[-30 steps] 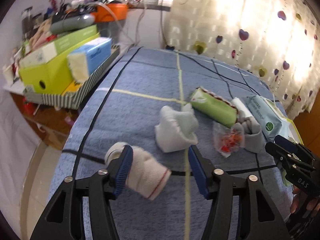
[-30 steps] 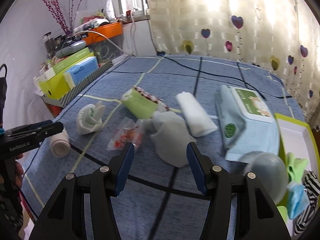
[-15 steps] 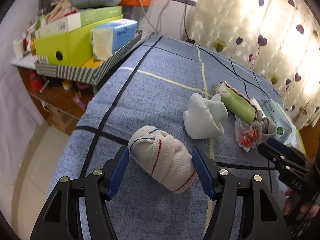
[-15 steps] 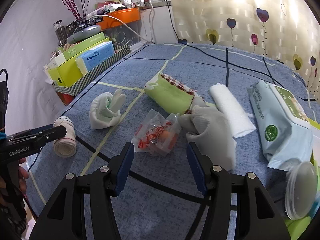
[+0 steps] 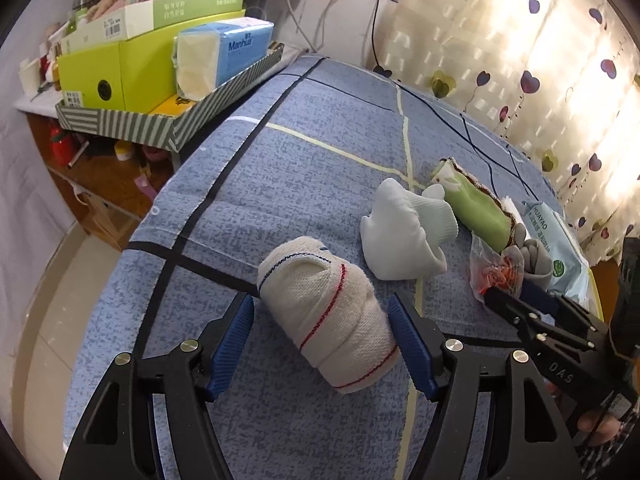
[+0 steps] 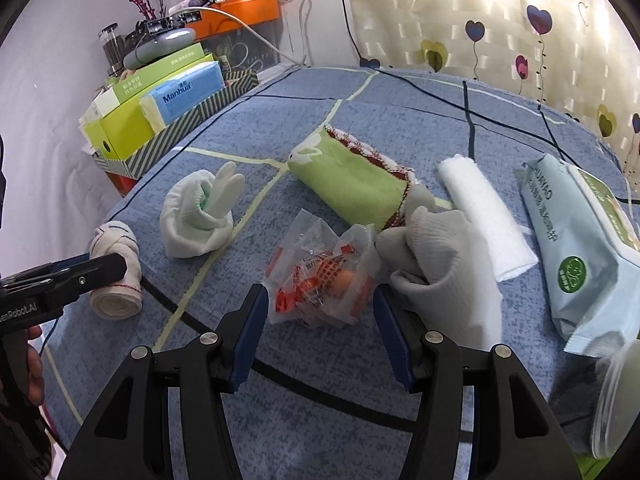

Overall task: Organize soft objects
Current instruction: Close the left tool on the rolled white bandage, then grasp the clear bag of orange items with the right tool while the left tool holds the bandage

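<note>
Little appears sorted: rolled sock (image 5: 328,312) lies on the blue counter (image 5: 320,168) between the left tool's (image 5: 321,346) wide jaws, just opened, ungripped; right tool (image 6: 320,332) is held wide around snack packet (image 6: 320,276), contact unclear.

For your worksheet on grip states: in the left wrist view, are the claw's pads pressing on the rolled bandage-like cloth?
No: the left claw stands open around the rolled cloth, with a clear gap at its left pad.

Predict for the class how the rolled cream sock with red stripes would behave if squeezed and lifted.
The rolled cream sock is knitted fabric, so it would probably compress rather than resist. Its rounded roll shape suggests it may roll if nudged sideways. It looks light for its bulk, and the left gripper straddles it with open jaws.
</note>
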The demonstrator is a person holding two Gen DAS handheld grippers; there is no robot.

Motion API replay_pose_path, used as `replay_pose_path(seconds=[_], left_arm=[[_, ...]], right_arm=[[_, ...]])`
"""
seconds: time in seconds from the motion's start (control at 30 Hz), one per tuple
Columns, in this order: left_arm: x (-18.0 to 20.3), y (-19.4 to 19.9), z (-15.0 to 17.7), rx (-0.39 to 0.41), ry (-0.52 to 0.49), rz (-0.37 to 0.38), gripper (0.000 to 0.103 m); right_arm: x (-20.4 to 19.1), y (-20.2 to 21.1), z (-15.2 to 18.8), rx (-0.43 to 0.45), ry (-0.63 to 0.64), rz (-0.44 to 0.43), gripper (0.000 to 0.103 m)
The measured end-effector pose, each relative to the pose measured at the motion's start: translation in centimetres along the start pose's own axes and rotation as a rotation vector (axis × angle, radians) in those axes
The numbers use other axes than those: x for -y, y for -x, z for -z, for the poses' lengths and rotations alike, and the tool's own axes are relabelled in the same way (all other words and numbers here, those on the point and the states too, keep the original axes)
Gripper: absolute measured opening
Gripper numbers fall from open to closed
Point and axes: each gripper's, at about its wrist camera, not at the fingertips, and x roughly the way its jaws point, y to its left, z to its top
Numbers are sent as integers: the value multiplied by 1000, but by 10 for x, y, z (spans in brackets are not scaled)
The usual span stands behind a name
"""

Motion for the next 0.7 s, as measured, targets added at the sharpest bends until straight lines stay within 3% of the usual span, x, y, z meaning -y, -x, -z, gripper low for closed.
replay_pose_path(seconds=[0.7], left_arm=[[7, -17, -8, -21, -5, 20, 66]], right_arm=[[4, -19, -11, -19, -52, 12, 56]])
